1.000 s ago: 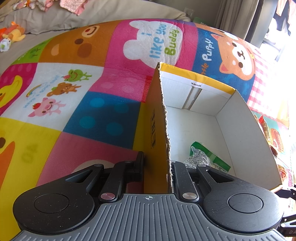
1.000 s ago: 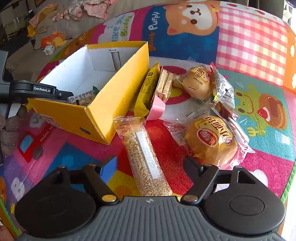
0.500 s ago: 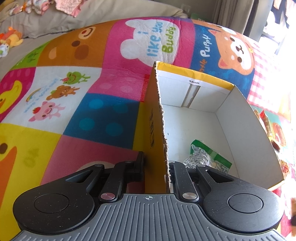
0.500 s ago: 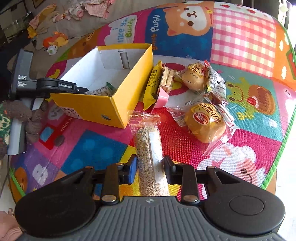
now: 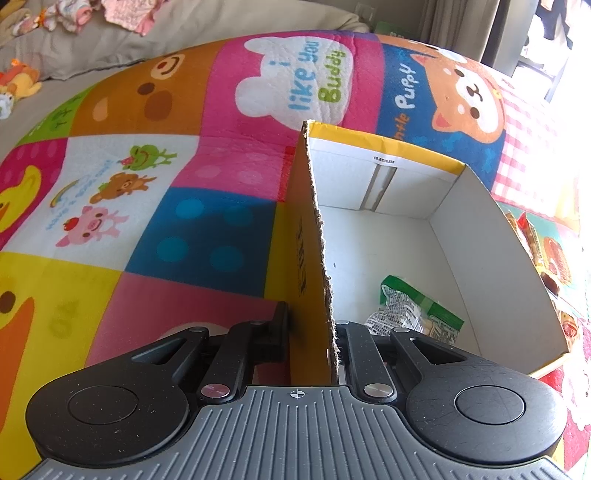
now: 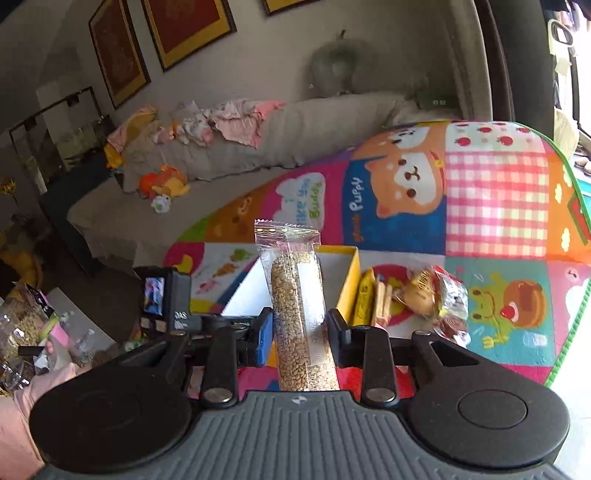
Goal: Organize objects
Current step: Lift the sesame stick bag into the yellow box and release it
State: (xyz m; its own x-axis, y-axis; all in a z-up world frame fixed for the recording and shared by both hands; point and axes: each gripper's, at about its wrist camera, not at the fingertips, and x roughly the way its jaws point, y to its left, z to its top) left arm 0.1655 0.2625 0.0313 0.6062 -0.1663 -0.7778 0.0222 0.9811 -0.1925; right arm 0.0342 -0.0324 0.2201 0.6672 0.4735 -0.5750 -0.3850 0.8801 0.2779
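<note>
Bright cartoon-patchwork play mat point(image 5: 155, 206) covers the floor, with a grey sofa point(image 6: 229, 155) behind it. My left tongs point(image 5: 312, 325) are clamped on the near side wall of the yellow cardboard box with a white inside point(image 5: 476, 258), where a green-and-white snack packet point(image 5: 413, 314) lies. My right tongs point(image 6: 300, 330) are clamped on a clear plastic packet of brown grains point(image 6: 295, 295), held upright in the air above the mat. Wrapped buns and yellow snack bars point(image 6: 406, 295) lie just beside the box.

Colorful cartoon play mat point(image 5: 221, 221) is covering the floor, grey sofa point(image 6: 258, 147) is holding pink clothes point(image 6: 236, 122) and an orange plush toy point(image 6: 164, 181), framed pictures point(image 6: 184, 29) are hanging above.
</note>
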